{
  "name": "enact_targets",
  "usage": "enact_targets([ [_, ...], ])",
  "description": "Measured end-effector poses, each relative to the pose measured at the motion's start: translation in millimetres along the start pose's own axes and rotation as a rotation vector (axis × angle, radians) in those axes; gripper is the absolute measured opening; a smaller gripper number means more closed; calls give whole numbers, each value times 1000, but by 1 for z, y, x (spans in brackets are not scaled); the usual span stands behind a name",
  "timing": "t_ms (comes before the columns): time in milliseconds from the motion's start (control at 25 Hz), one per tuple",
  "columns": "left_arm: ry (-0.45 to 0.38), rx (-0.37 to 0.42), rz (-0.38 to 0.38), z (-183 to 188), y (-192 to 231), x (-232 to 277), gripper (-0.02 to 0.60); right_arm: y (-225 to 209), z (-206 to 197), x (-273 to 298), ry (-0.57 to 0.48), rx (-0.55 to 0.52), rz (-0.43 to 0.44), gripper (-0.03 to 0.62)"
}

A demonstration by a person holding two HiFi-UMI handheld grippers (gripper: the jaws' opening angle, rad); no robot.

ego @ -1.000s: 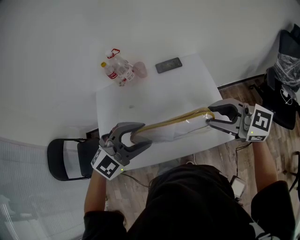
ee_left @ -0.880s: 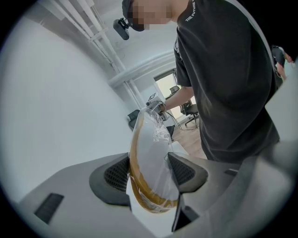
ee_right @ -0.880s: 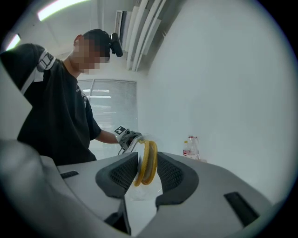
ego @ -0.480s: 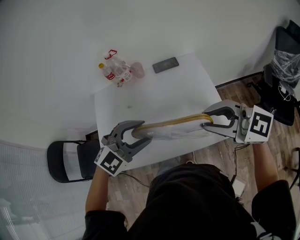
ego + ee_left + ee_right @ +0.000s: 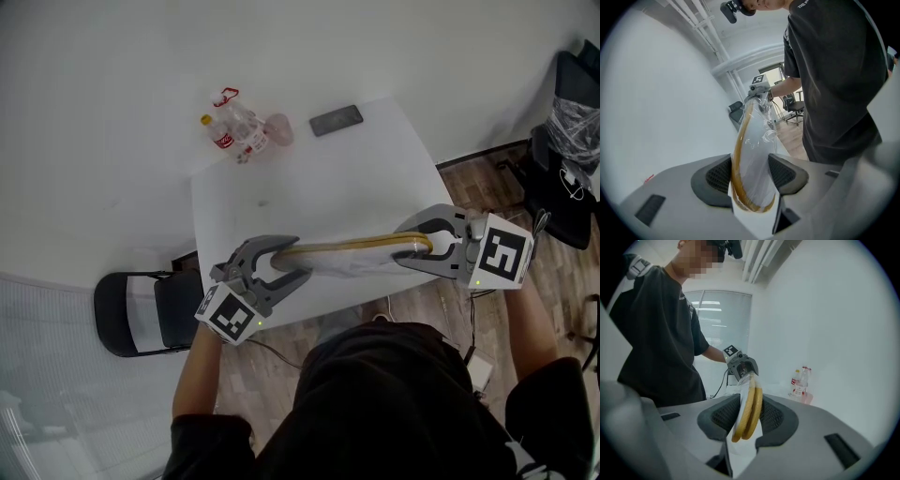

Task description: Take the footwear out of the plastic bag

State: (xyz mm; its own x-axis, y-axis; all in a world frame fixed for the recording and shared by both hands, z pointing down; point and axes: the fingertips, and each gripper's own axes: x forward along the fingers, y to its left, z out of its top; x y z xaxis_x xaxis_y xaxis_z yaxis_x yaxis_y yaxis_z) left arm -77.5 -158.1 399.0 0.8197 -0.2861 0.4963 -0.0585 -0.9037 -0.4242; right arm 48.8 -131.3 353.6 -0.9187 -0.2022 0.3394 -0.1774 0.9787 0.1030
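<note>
The pair of slippers (image 5: 347, 251) is held in the air over the near edge of the table (image 5: 309, 187). Its ends are covered by the jaws, and how far the plastic bag (image 5: 364, 266) reaches along it cannot be made out. The long axis runs roughly level, along that edge, from gripper to gripper. Flat white uppers and thin tan soles are seen on edge under clear, crinkled film. One end is pinched by the left gripper (image 5: 292, 262). The other is clamped by the right gripper (image 5: 403, 247), whose jaws have just been closing. Bottles (image 5: 234, 131) and a phone (image 5: 336, 120) are seen at the table's far edge.
</note>
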Motion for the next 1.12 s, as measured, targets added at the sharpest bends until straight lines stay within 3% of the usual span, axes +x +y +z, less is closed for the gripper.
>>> enact_targets([
  [200, 32, -33, -9, -19, -5, -2, 244, -11, -9, 17, 89, -157, -97, 109],
  [360, 87, -157, -28, -43, 1, 1, 245, -8, 6, 33, 87, -305, -94, 80],
  [480, 163, -219, -54, -60, -2, 6, 318, -4, 7, 44, 142, -421, -84, 74],
  [720, 309, -194, -32, -88, -5, 11, 413, 7, 13, 51, 168, -506, -36, 74],
  [960, 266, -179, -76, -75, -23, 19, 422, 17, 18, 61, 143, -515, -30, 74],
  [1120, 335, -85, -121, -84, -39, 30, 420, 23, 23, 68, 125, -516, -10, 74],
])
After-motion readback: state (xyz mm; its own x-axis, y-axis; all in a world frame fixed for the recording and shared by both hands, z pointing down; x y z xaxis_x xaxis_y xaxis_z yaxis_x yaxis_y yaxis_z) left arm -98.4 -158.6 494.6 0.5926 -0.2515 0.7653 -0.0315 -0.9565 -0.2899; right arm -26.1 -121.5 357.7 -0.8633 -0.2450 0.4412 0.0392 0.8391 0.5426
